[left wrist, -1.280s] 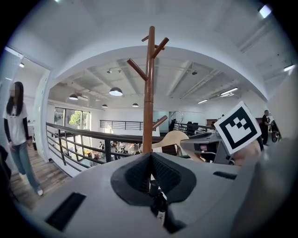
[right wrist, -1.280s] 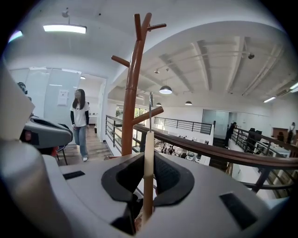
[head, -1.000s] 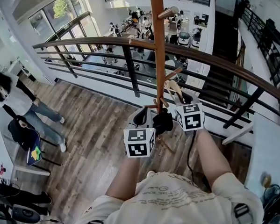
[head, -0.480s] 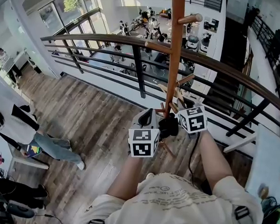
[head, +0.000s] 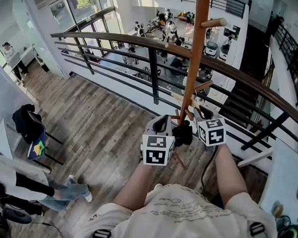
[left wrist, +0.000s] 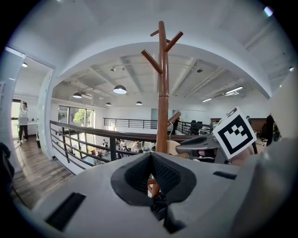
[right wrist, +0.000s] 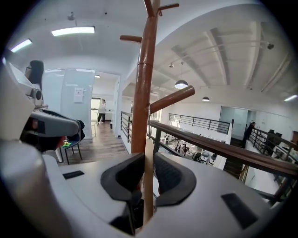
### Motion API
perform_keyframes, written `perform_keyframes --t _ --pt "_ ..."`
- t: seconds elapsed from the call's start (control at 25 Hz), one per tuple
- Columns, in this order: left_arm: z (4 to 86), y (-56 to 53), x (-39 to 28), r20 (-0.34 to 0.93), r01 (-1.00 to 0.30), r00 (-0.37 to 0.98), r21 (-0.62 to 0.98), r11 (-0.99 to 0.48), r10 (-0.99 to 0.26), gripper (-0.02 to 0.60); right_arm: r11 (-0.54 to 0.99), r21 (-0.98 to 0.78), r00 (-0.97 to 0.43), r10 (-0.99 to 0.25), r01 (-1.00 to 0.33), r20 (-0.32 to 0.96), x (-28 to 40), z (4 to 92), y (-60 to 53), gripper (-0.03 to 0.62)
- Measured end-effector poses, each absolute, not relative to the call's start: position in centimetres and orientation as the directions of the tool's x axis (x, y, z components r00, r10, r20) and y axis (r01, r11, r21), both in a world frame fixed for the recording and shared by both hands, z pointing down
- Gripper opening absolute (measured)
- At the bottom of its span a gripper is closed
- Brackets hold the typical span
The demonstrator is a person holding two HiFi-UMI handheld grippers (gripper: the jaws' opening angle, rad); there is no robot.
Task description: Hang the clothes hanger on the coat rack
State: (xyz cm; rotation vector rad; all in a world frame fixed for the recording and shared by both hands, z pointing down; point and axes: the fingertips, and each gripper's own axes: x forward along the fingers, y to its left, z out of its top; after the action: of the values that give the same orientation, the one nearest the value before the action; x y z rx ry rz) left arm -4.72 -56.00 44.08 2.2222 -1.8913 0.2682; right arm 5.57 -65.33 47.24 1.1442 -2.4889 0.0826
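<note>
Clothes hanger (right wrist: 148,186), pale wood, clamped edge-on between the jaws of the right gripper (right wrist: 147,160), just beside the pole of the coat rack (head: 194,54); it appears not yet hooked on a peg. Left gripper (left wrist: 150,160): jaws closed together, nothing visible between them. No legible writing, only square markers on the gripper cubes.

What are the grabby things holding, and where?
The right gripper pinches the pale wooden clothes hanger along its thin edge. The left gripper looks shut on nothing.

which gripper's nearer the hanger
Right. The right gripper is clamped on the hanger's pale wood strip; the left gripper sits apart, to its left, jaws together.
</note>
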Motion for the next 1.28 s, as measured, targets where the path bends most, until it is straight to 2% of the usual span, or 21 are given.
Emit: perform_keyframes --t 0.32,0.48,0.64,1.28 --pt "43.3 -55.6 -4.6 0.252 -0.987 0.161 0.046 -0.155 -0.954 -0.003 0.651 0.064 -0.621 -0.745 -0.756 0.245 6.0 43.8 -63.5 0.067" --pt "42.8 -55.7 -4.2 0.236 -0.985 0.170 0.048 -0.163 -0.957 -0.003 0.590 0.027 -0.582 -0.802 -0.807 0.136 7.3 41.1 -62.2 0.006" --pt "42.6 -55.7 -3.5 0.220 -0.982 0.188 0.050 -0.181 -0.957 -0.003 0.539 -0.027 -0.539 -0.839 -0.842 0.077 9.0 39.9 -60.9 0.003" --pt "42.0 -55.5 -0.7 0.191 -0.965 0.260 0.063 -0.253 -0.946 -0.003 0.462 -0.030 -0.463 -0.884 -0.886 0.070 12.0 39.8 -58.5 0.002"
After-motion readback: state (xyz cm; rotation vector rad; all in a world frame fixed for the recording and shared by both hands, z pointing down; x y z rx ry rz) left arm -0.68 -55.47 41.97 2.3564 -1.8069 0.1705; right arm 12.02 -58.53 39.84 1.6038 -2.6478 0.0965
